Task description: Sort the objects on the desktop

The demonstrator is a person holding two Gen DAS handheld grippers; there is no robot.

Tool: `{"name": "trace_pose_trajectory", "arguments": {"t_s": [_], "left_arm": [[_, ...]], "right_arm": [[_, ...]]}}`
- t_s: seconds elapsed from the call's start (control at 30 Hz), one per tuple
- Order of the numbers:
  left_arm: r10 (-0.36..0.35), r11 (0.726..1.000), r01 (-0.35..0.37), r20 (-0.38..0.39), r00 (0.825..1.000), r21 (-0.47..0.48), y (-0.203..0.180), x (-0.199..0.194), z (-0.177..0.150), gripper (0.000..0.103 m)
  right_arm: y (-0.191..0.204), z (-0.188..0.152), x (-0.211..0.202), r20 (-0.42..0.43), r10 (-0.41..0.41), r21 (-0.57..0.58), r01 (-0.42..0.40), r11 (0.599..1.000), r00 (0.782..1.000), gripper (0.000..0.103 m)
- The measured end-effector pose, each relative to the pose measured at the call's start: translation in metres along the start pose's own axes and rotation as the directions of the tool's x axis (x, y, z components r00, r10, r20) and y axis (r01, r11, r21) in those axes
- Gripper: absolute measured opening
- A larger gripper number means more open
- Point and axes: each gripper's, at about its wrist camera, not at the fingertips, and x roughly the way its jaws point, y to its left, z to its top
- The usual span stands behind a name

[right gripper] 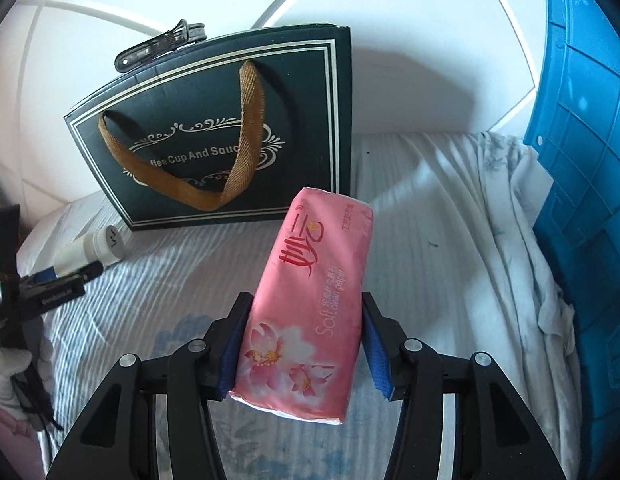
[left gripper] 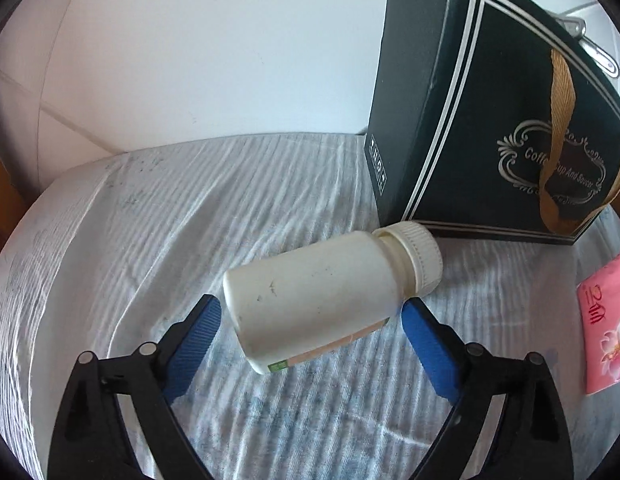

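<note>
Over the cloth point(right gripper: 429, 248), right claw point(right gripper: 306, 320) grips tissue pack point(right gripper: 310, 300).

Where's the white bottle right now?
The white bottle lies on its side between the open left gripper fingers, just before the black gift bag.

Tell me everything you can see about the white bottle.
The white bottle is matte plastic with light scuffs, a ribbed white screw cap and a tan, green-edged label on its underside. It lies on its side on the striped cloth, cap toward the black gift box. The left gripper brackets it, blue pads beside each end, contact unclear.
</note>
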Motion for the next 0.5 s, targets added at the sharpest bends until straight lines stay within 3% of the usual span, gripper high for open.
{"name": "trace_pose_trajectory", "arguments": {"t_s": [0.07, 0.17, 0.23, 0.27, 0.33, 0.4, 0.5], "left_arm": [[-0.006, 1.000, 0.006, -0.004, 1.000, -0.008, -0.008, 0.000, 0.007, 0.093], [0.040, 0.999, -0.039, -0.020, 0.999, 0.023, -0.019, 0.010, 0.009, 0.095], [0.023, 0.998, -0.019, -0.051, 0.998, 0.062, -0.022, 0.022, 0.012, 0.092], [0.031, 0.997, -0.026, -0.066, 0.997, 0.076, -0.020, 0.030, 0.015, 0.085], [0.015, 0.996, -0.010, -0.054, 0.998, 0.088, -0.017, 0.026, 0.011, 0.057], [0.001, 0.995, 0.004, -0.053, 0.999, 0.095, -0.015, 0.023, 0.010, 0.038], [-0.055, 0.993, 0.062, -0.064, 0.996, 0.101, -0.016, 0.017, 0.007, 0.033]], "right_arm": [[-0.001, 0.000, 0.001, -0.001, 0.003, 0.003, -0.003, 1.000, 1.000, 0.054], [-0.002, 0.000, 0.003, -0.009, 0.021, 0.009, -0.021, 1.000, 1.000, 0.057], [-0.001, 0.000, 0.004, -0.013, 0.027, 0.008, -0.027, 1.000, 1.000, 0.057], [0.000, -0.001, 0.004, -0.012, 0.025, 0.001, -0.025, 1.000, 1.000, 0.057], [0.003, -0.001, 0.004, -0.010, 0.019, -0.009, -0.019, 1.000, 1.000, 0.055], [0.006, -0.001, 0.005, -0.006, 0.013, -0.023, -0.013, 1.000, 1.000, 0.054], [0.014, -0.002, 0.004, -0.002, 0.005, -0.045, -0.005, 0.999, 1.000, 0.053]]}}
